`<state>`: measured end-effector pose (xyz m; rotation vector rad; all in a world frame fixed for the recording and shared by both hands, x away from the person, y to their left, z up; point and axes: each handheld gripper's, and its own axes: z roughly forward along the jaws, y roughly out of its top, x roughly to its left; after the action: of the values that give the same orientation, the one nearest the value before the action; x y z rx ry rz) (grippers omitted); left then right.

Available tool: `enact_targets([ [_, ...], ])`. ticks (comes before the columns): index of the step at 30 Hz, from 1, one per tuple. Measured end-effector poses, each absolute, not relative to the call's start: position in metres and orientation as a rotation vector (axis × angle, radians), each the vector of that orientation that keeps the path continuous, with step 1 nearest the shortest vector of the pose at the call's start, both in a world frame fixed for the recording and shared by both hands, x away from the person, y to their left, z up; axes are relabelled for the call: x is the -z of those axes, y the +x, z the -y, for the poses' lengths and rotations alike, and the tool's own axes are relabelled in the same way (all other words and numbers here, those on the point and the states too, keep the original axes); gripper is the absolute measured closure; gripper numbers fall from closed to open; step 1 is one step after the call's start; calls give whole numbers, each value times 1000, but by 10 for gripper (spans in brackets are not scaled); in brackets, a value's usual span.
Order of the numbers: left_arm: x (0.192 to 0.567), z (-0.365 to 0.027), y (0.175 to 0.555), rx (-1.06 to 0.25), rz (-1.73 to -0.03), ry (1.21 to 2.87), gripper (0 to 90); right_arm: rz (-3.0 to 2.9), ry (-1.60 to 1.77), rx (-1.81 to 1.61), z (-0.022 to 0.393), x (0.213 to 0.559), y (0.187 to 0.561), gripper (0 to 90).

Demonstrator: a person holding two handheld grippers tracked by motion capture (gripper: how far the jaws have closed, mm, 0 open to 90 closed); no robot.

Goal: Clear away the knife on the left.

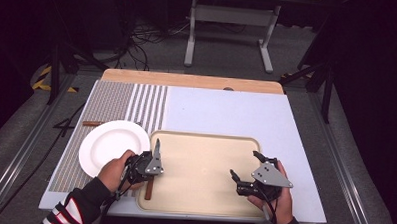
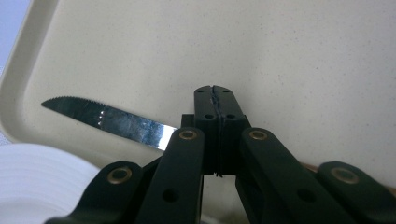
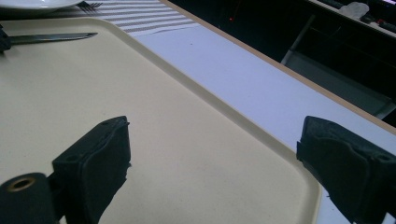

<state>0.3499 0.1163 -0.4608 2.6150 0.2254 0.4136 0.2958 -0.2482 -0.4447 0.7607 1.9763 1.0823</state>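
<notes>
Work in hand: a knife (image 1: 153, 163) is held at the left edge of the beige tray (image 1: 210, 142), lower centre-left of the high view, just beside the white plate (image 1: 112, 146).
Risk, slip: the knife could be judged likely to pivot or drop, since it is pinched across its narrow width.
Risk, collision: the blade tip (image 2: 49, 102) could be knocked against the tray rim or the plate, as both lie close.
Left gripper (image 2: 217, 109): jaws are clamped fully together on the knife; the serrated blade is seen jutting to the left of the frame.
Right gripper (image 3: 212, 154): jaws are spread wide over the tray's right part, with nothing held or touched.
Fork (image 3: 88, 4): glimpsed beside the plate, upper left of the right gripper view.
</notes>
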Motion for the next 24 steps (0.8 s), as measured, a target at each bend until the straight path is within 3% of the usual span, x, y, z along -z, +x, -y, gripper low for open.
enact_targets([
  [24, 456, -121, 344, -452, -218, 2536, 898, -1975, 762, -1105, 251, 444, 295, 101],
])
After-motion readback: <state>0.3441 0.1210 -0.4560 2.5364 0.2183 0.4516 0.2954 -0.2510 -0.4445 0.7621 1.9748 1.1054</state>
